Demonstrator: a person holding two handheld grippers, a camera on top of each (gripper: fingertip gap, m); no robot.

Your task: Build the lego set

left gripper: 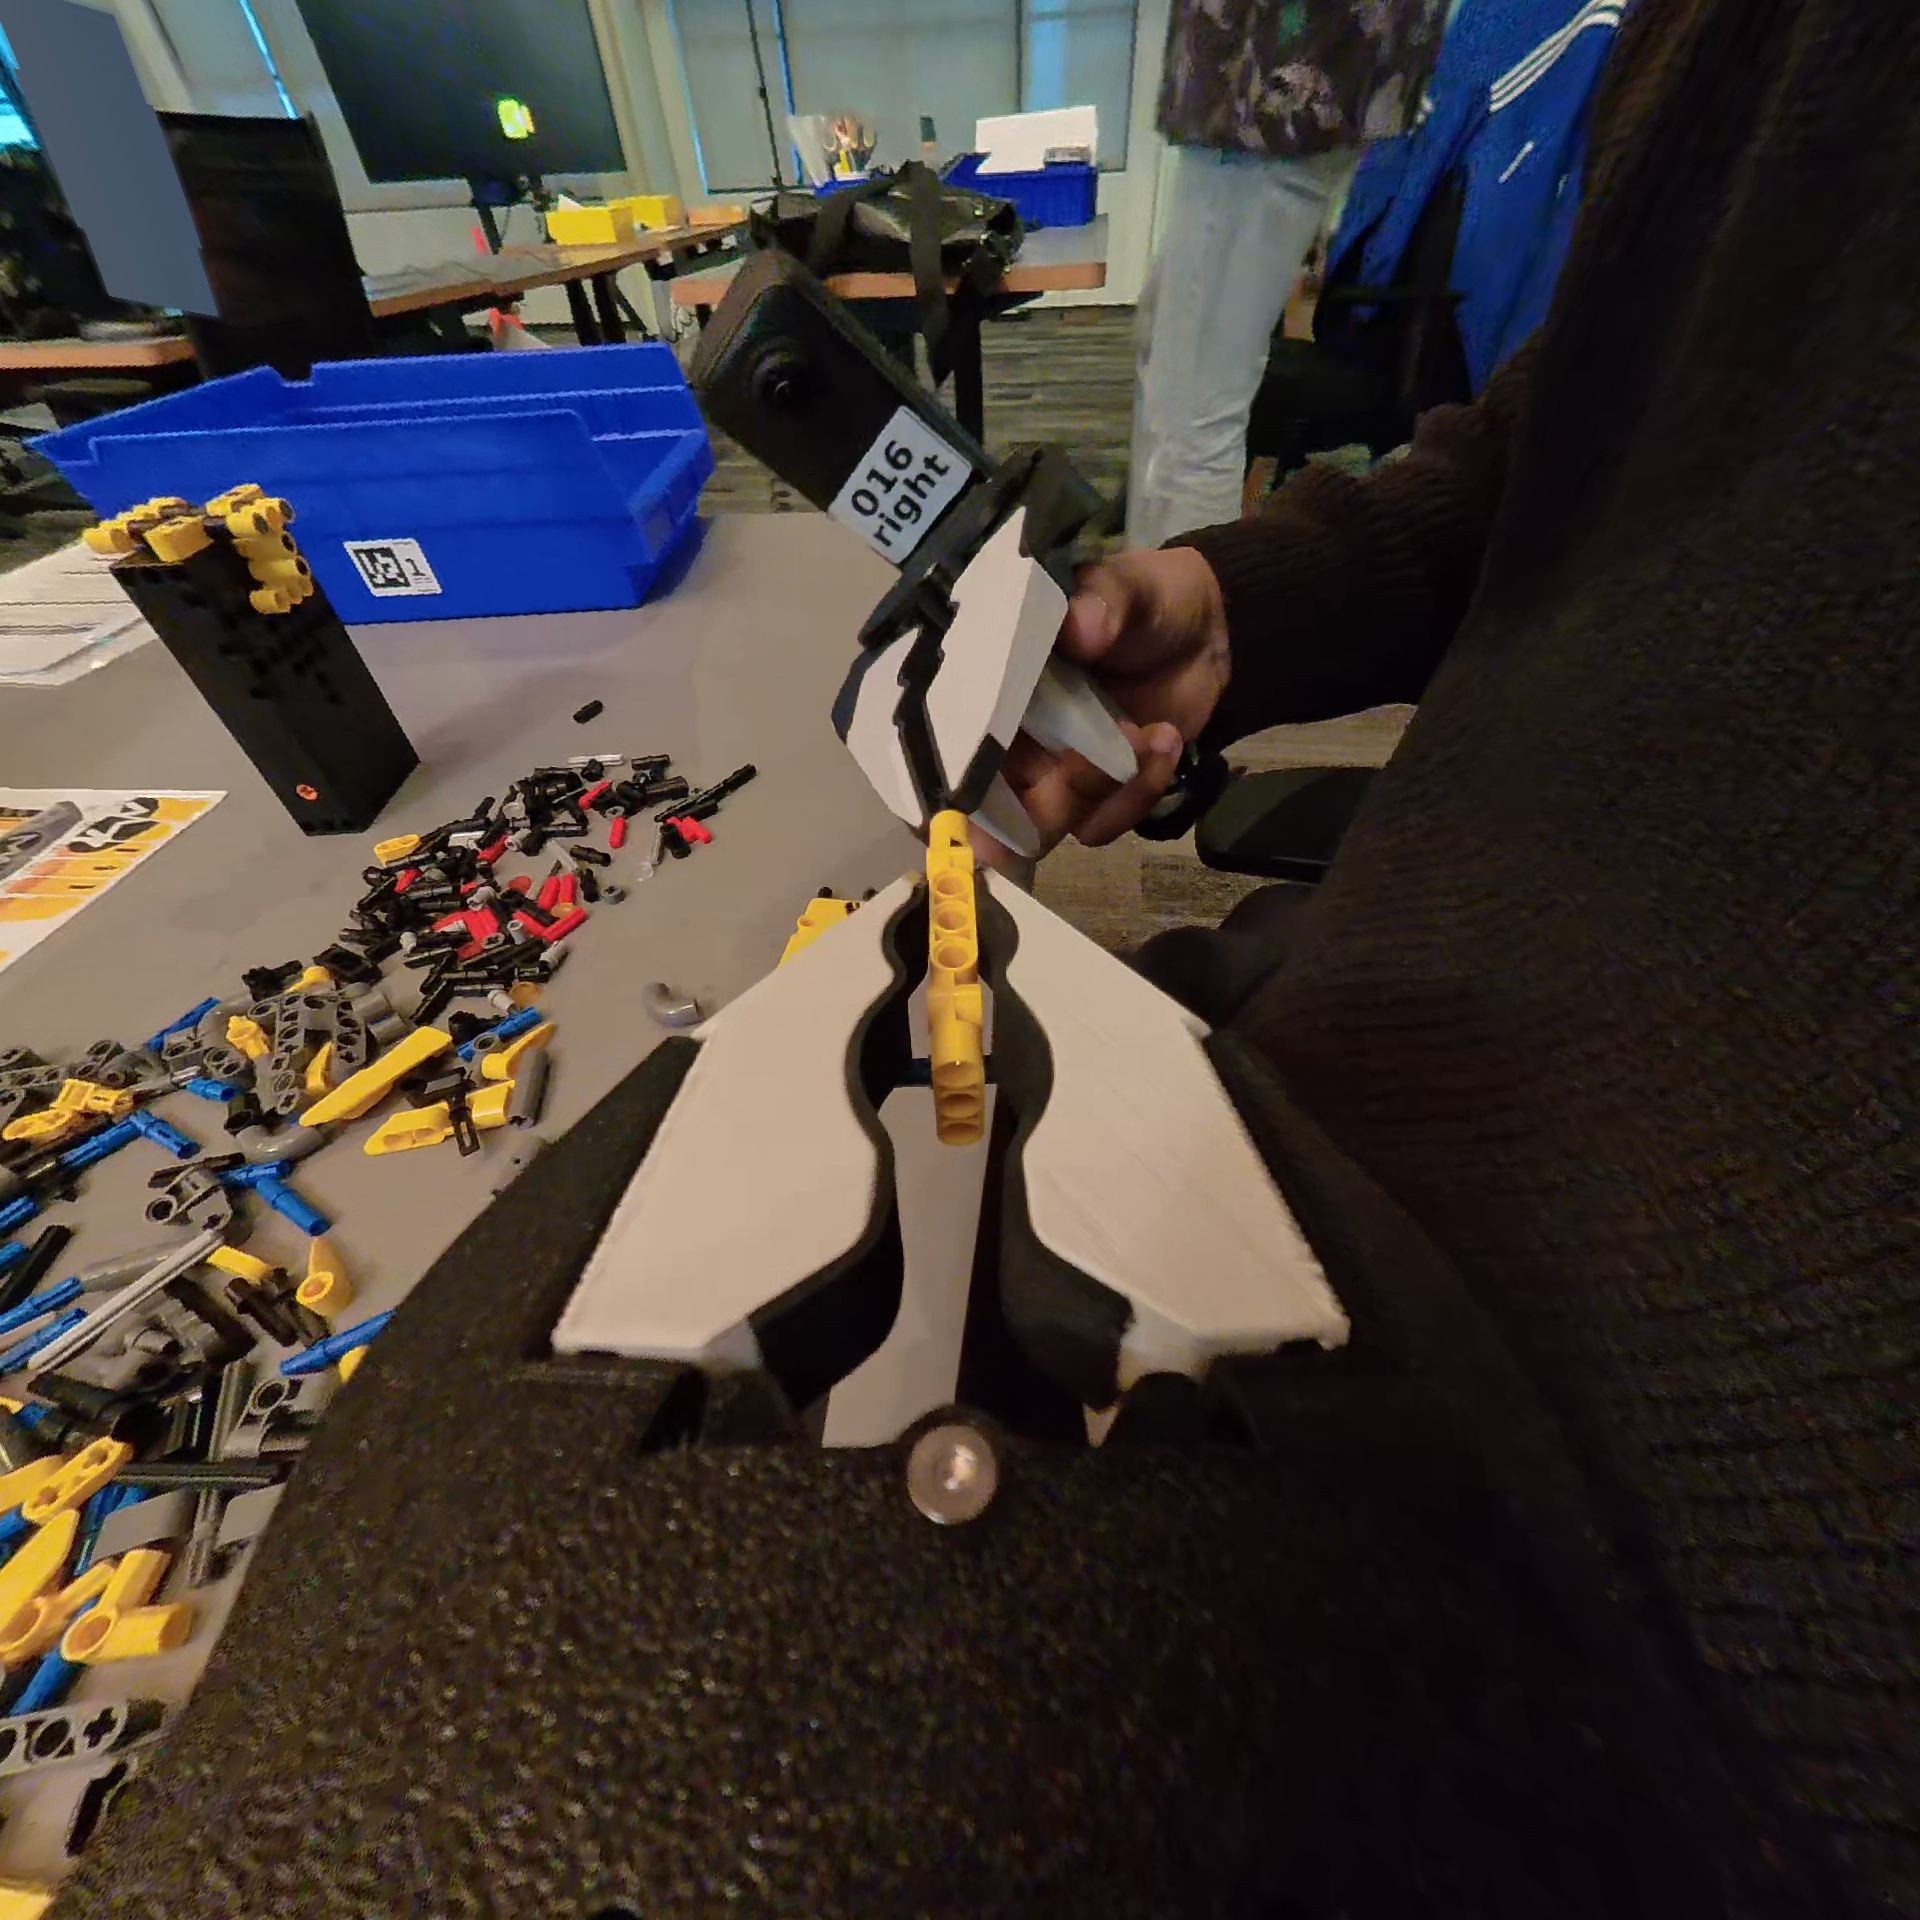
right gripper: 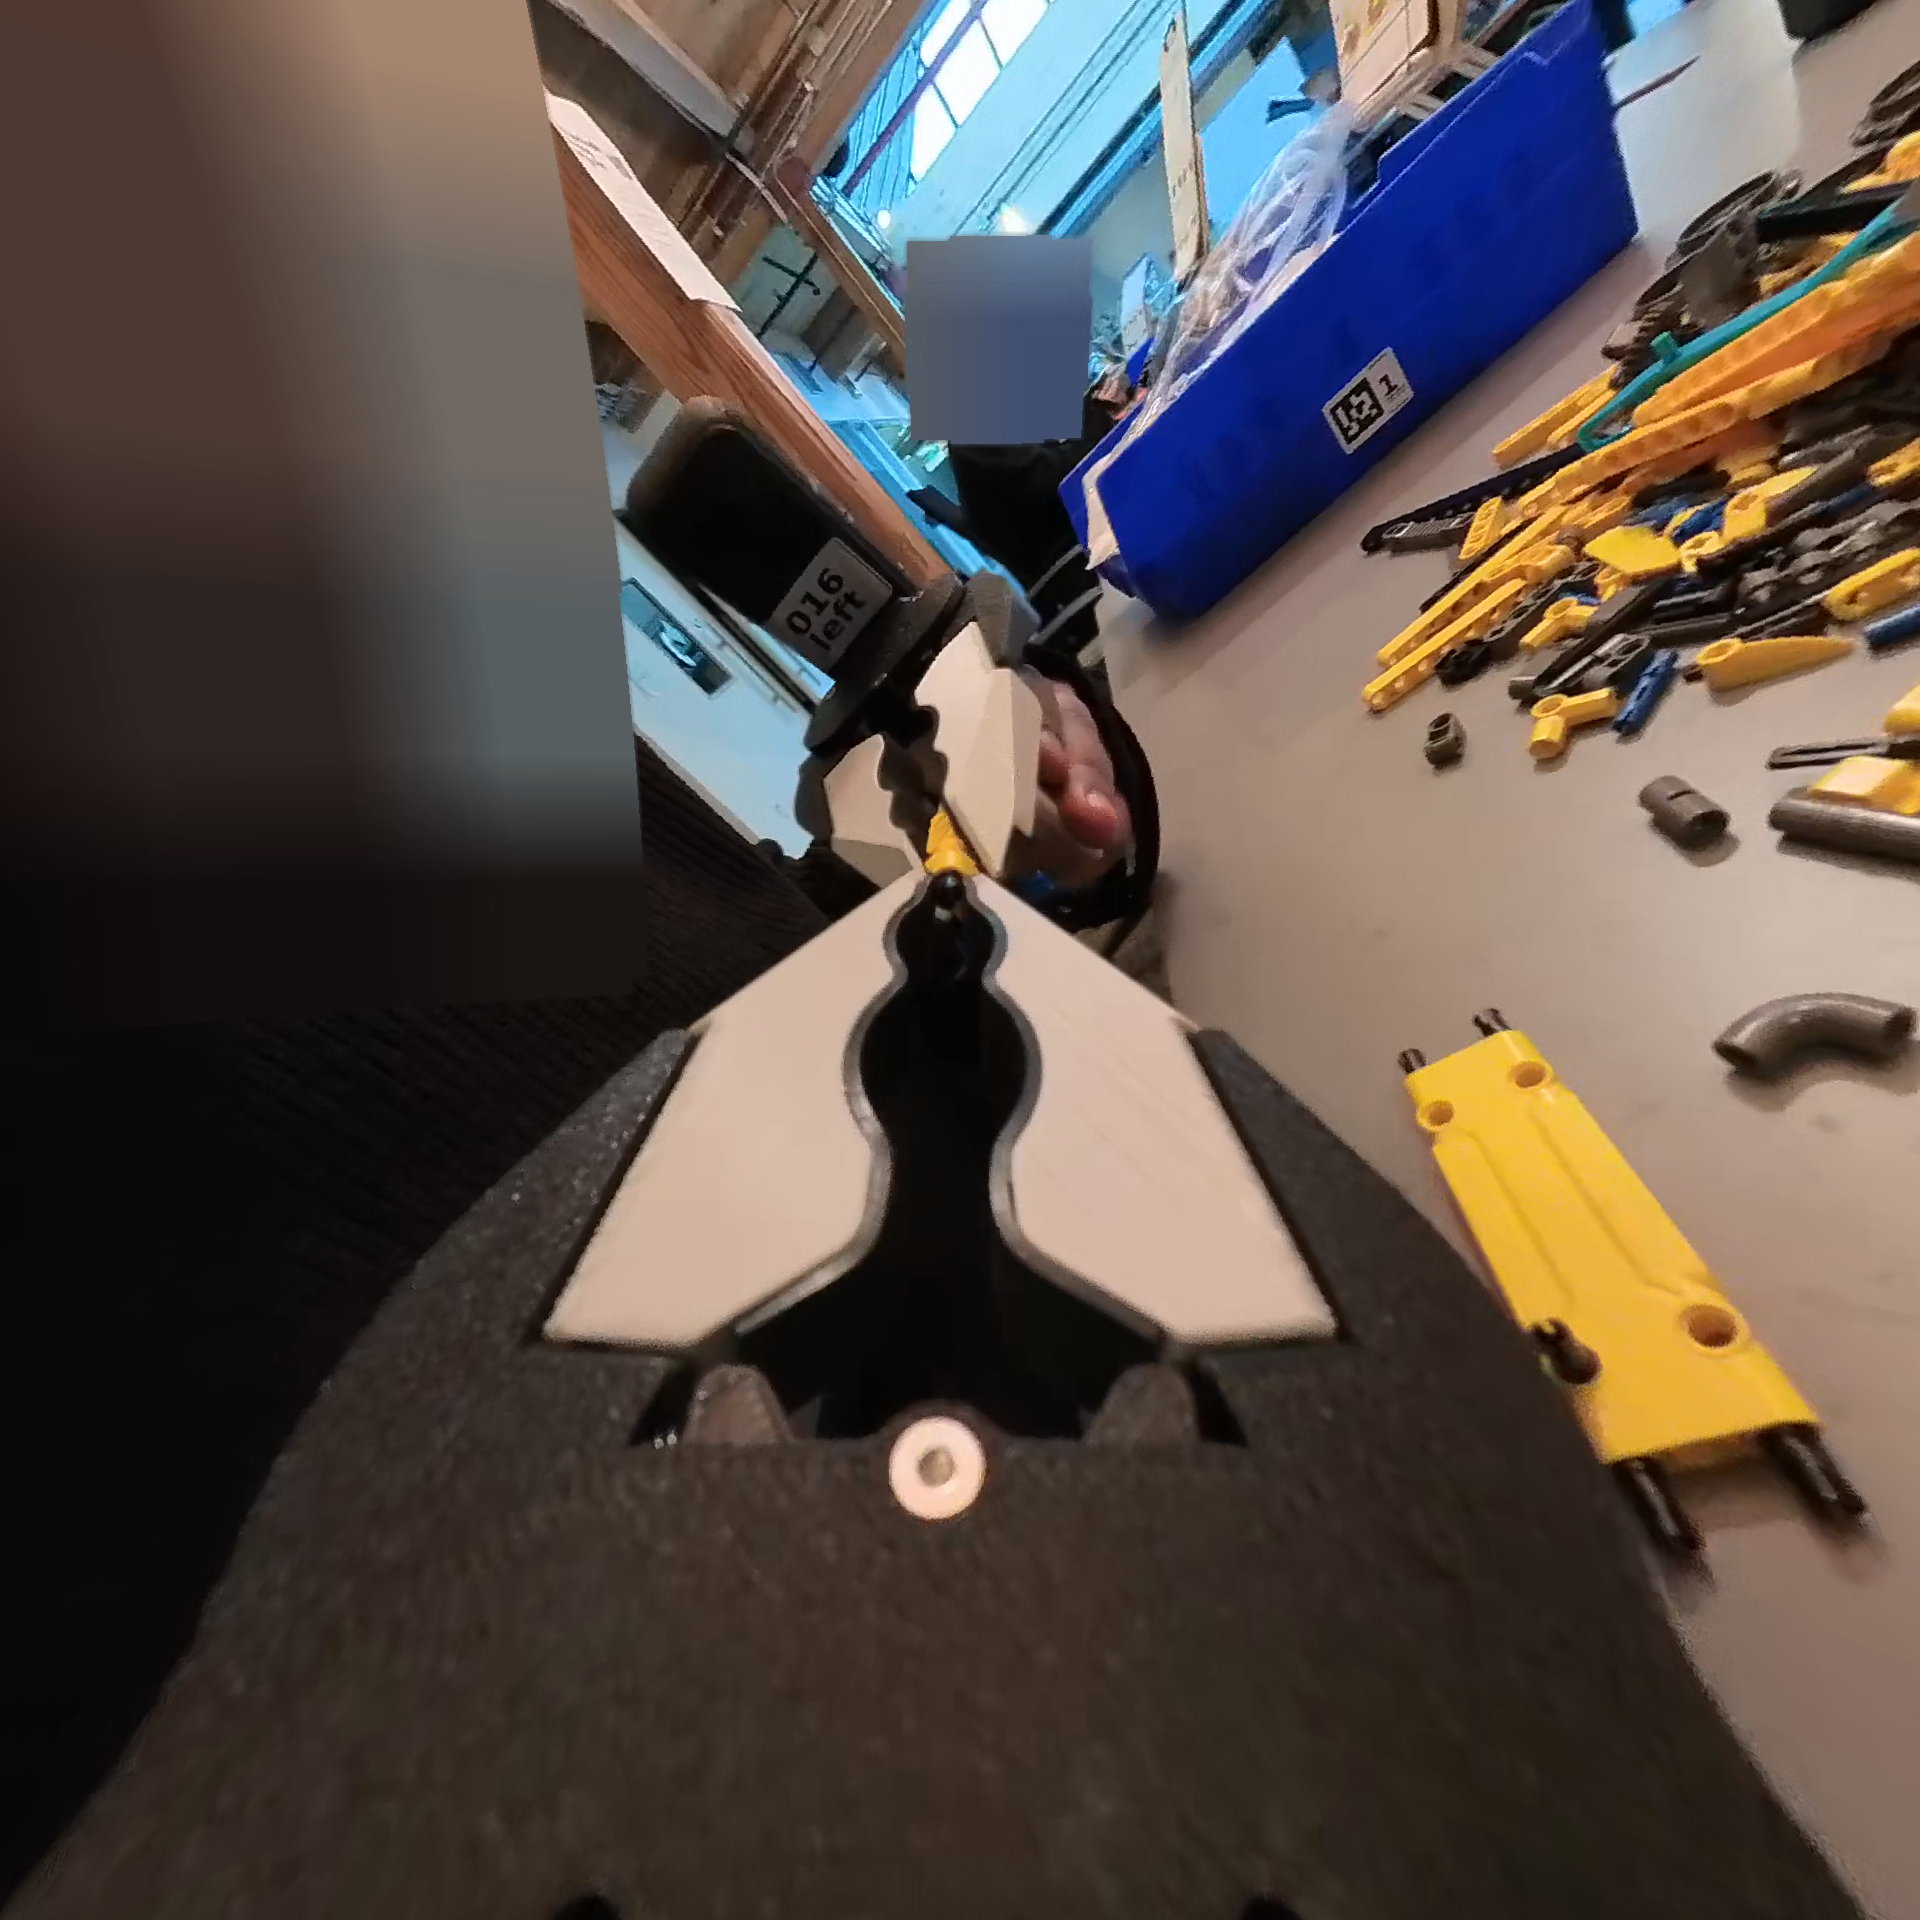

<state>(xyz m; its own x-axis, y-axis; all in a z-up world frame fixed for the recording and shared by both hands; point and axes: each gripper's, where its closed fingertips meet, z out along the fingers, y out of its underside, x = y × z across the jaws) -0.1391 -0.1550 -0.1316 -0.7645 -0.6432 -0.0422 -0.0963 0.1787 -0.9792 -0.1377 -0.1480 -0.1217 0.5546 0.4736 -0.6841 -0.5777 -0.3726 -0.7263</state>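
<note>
The left gripper (left gripper: 951,904) is gripping a yellow perforated beam (left gripper: 956,997) between its fingers, which are clenched on the beam partway along it, so that the top end is sticking out past the fingertips. The right gripper (left gripper: 951,805) is meeting that free end from the far side, its white fingers narrowed to a point just above the beam. In the right wrist view, the right gripper (right gripper: 945,883) is pinching a small black pin (right gripper: 948,896) at its tips, and the pin is sitting right against the yellow end of the beam (right gripper: 948,836) held by the left gripper (right gripper: 951,842) (whether pin and beam are actually touching is hard to tell). Both grippers are hovering above the near edge of the grey table (left gripper: 623,665), close to a dark sweater sleeve (left gripper: 1558,935).

On the table, a loose heap of black, red, blue and yellow pieces (left gripper: 468,914) is lying to the left. A black tower topped with yellow parts (left gripper: 260,665) is standing farther off, with a blue bin (left gripper: 416,468) behind it. A flat yellow panel (right gripper: 1600,1257) and a grey elbow piece (right gripper: 1813,1034) are lying near the right gripper.
</note>
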